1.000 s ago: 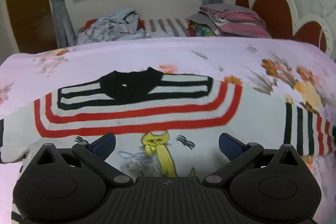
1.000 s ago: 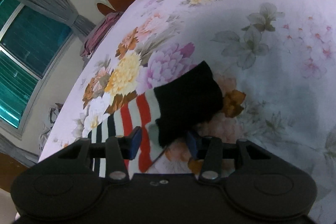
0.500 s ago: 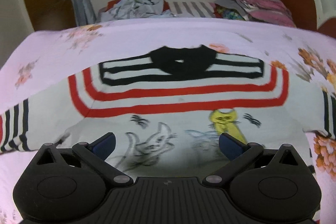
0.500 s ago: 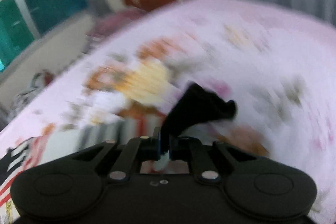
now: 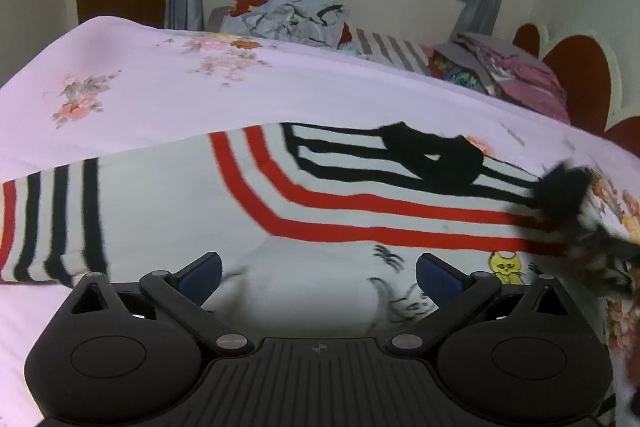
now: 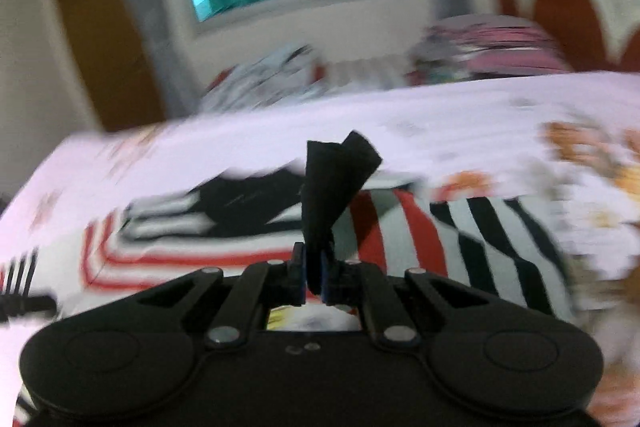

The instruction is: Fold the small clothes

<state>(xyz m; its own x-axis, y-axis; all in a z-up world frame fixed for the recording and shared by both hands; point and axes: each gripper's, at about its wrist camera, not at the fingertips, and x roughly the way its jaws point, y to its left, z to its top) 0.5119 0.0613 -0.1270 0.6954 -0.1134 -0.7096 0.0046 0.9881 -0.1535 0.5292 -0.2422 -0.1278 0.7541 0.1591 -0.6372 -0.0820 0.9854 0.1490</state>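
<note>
A small white sweater point(image 5: 168, 211) with red and black stripes, a black collar point(image 5: 436, 159) and cartoon cats lies front up on the floral bedsheet point(image 5: 160, 87). My left gripper point(image 5: 318, 273) is open and empty, low over the sweater's lower front. My right gripper point(image 6: 314, 281) is shut on the black cuff point(image 6: 332, 183) of the right sleeve and holds it lifted over the sweater point(image 6: 404, 231). That cuff shows blurred at the right in the left wrist view point(image 5: 560, 191).
A crumpled pile of clothes point(image 5: 288, 21) and a stack of folded clothes point(image 5: 516, 75) lie at the far edge of the bed. A red and white headboard point(image 5: 576, 67) stands at the right. A window, curtains and a wooden door are behind.
My right gripper closed on the black sleeve cuff, lifted it and swung it in over the sweater. My left gripper shifted left along the sweater's lower front, still open.
</note>
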